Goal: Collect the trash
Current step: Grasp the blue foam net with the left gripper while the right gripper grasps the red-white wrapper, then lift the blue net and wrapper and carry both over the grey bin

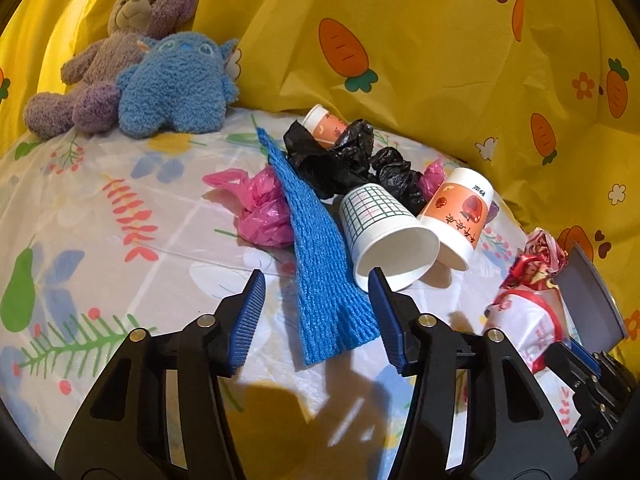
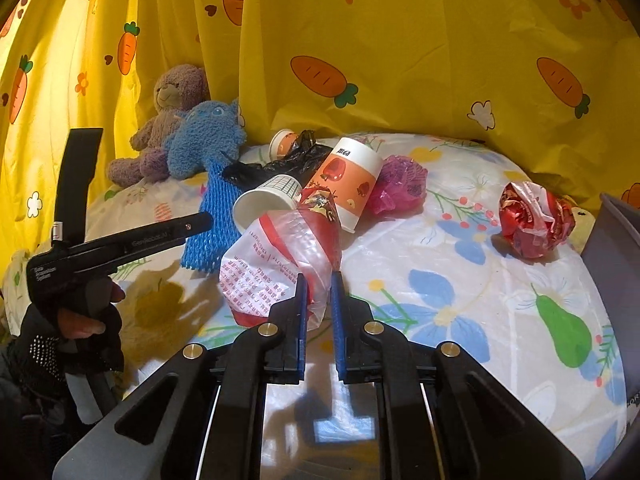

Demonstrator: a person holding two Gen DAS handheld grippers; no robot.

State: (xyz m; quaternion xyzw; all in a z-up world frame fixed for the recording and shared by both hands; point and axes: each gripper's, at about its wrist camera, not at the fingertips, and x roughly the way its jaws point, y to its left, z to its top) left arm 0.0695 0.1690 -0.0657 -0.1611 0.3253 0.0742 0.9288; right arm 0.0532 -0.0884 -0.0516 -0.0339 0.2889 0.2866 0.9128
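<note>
Trash lies on a floral sheet (image 1: 100, 240). My left gripper (image 1: 316, 284) is open, its fingers astride a blue foam net (image 1: 320, 256), with a grid-pattern paper cup (image 1: 388, 236) on its side by the right finger. An orange paper cup (image 1: 460, 216), black bags (image 1: 344, 160) and a pink bag (image 1: 260, 208) lie behind. My right gripper (image 2: 319, 284) is shut on a clear red-and-white plastic bag (image 2: 276, 264), which also shows in the left wrist view (image 1: 528, 320). A crumpled red wrapper (image 2: 532, 220) lies to the right.
A purple teddy bear (image 1: 120, 52) and a blue plush toy (image 1: 180, 88) sit at the back left against a yellow carrot-print curtain (image 1: 440, 40). A grey bin's wall (image 2: 612, 240) stands at the right edge. A purple bag (image 2: 396, 188) lies by the orange cup.
</note>
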